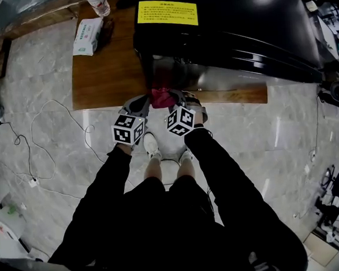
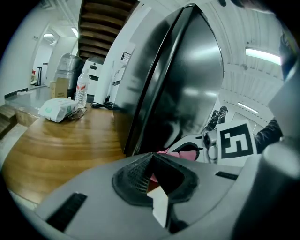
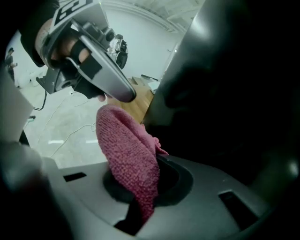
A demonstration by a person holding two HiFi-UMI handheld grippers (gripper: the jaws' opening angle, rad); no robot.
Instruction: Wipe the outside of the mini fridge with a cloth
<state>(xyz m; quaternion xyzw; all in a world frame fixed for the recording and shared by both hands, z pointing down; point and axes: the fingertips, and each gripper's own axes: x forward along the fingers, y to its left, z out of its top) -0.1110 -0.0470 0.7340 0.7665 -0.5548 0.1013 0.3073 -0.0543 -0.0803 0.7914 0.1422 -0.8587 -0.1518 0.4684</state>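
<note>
Left gripper [image 1: 139,104] and right gripper [image 1: 181,99] each pinch an end of the pink terry cloth [image 1: 162,96]; the glossy black mini fridge [image 1: 225,24] front stands just beyond at twelve o'clock, on the wooden counter [image 1: 107,72]

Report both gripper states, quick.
Left gripper: closed, pinching an end of the pink cloth.
Right gripper: closed on the same pink cloth.

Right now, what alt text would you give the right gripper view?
A pink cloth, clamped in the right gripper, stands up beside the dark mini fridge on the right. Its top reaches the left gripper at upper left; pale floor and a wooden tabletop lie beyond.
</note>
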